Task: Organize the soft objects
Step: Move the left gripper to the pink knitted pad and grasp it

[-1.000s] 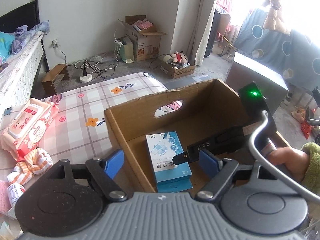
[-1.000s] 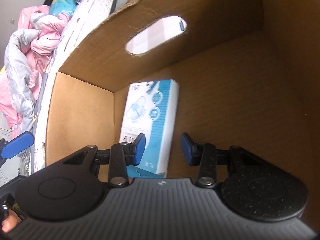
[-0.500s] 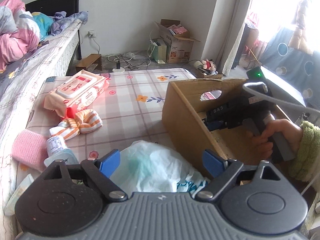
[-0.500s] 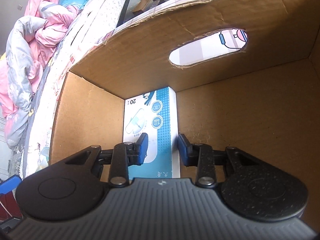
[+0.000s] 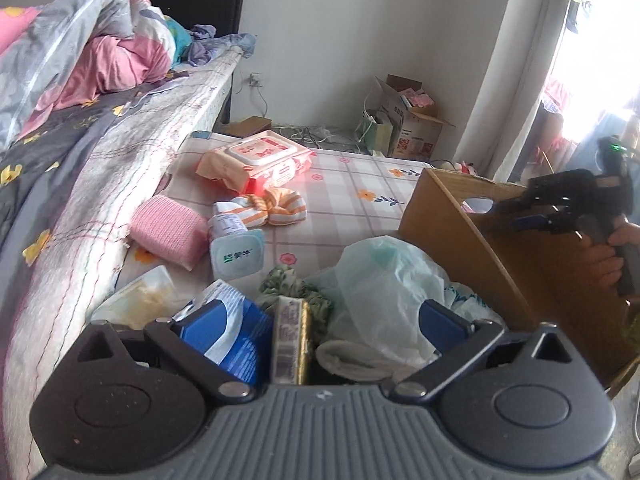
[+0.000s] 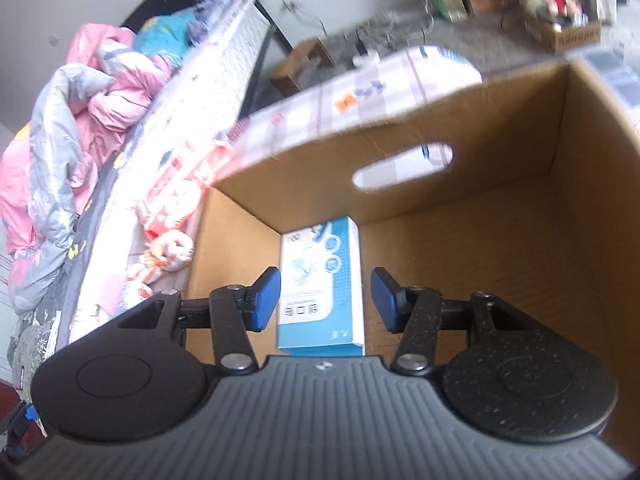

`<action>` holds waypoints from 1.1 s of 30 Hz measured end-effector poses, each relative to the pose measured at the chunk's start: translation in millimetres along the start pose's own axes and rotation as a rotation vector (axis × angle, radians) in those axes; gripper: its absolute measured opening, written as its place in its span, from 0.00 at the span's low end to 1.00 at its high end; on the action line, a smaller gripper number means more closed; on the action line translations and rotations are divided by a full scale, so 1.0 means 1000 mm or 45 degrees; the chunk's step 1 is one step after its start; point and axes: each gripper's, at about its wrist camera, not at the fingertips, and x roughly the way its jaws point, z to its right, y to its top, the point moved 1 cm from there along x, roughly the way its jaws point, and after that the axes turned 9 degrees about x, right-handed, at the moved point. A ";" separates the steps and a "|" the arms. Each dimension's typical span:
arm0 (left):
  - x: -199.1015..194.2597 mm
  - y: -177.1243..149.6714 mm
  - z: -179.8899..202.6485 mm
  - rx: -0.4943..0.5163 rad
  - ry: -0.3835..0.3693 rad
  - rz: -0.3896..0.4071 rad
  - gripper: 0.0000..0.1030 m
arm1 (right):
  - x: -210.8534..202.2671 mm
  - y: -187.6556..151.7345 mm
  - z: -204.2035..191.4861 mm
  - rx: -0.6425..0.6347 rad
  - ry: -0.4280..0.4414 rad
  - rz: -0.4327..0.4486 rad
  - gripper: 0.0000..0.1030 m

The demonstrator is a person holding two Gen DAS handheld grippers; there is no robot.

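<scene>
- Left tongs (image 5: pixel 316 320) are spread wide and empty, sitting right over the pile at the near edge of the counter (image 5: pixel 360 176): plastic bag (image 5: pixel 380 280), blue pack (image 5: pixel 228 332), a bar (image 5: pixel 290 340) running lengthwise between the jaws.
- Right tongs (image 6: pixel 326 298) are also spread, empty, above the box (image 6: pixel 520 240), where one mask pack (image 6: pixel 320 280) already lies.
- So the left is nearer; the box is off to its right.

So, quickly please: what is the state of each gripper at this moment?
Left gripper: open, holding nothing, above the pale plastic bag.
Right gripper: open, empty, over the blue box inside the cardboard box.
</scene>
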 end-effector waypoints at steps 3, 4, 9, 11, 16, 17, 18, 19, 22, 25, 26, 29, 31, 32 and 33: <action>-0.013 -0.015 -0.014 -0.050 0.000 0.002 1.00 | -0.039 -0.013 -0.015 -0.045 0.028 0.056 0.49; -0.016 -0.019 -0.017 -0.060 0.004 0.000 1.00 | -0.053 -0.020 -0.021 -0.058 0.061 0.068 0.50; -0.034 -0.044 -0.031 -0.092 0.050 0.031 1.00 | -0.089 -0.064 -0.052 -0.050 0.227 0.028 0.50; -0.039 -0.051 -0.034 -0.088 0.067 0.040 1.00 | -0.096 -0.084 -0.068 -0.040 0.291 -0.012 0.50; -0.043 -0.062 -0.042 -0.042 0.115 0.045 0.98 | -0.079 -0.145 -0.115 -0.027 0.411 -0.146 0.50; -0.042 -0.063 -0.046 -0.045 0.125 0.038 0.97 | -0.073 -0.156 -0.124 -0.019 0.438 -0.181 0.50; -0.042 -0.064 -0.050 -0.052 0.125 0.036 0.94 | -0.068 -0.168 -0.133 -0.008 0.465 -0.210 0.50; -0.043 -0.066 -0.054 -0.060 0.121 0.038 0.93 | -0.062 -0.179 -0.142 0.001 0.491 -0.236 0.50; -0.043 -0.069 -0.064 -0.083 0.116 0.026 0.88 | -0.043 -0.207 -0.167 0.019 0.523 -0.282 0.50; -0.041 -0.073 -0.074 -0.092 0.110 0.000 0.77 | -0.028 -0.224 -0.179 0.038 0.494 -0.303 0.49; -0.041 -0.073 -0.076 -0.096 0.103 -0.008 0.75 | -0.023 -0.228 -0.181 0.034 0.472 -0.301 0.49; -0.038 -0.074 -0.076 -0.095 0.046 -0.008 0.67 | -0.014 -0.234 -0.185 0.010 0.383 -0.265 0.48; -0.034 -0.072 -0.068 -0.054 0.000 -0.006 0.60 | -0.012 -0.232 -0.184 -0.013 0.330 -0.221 0.48; -0.030 -0.070 -0.063 -0.027 -0.021 -0.006 0.58 | -0.010 -0.230 -0.186 -0.030 0.306 -0.199 0.48; -0.027 -0.069 -0.057 -0.002 -0.042 -0.005 0.53 | -0.009 -0.228 -0.187 -0.045 0.286 -0.185 0.48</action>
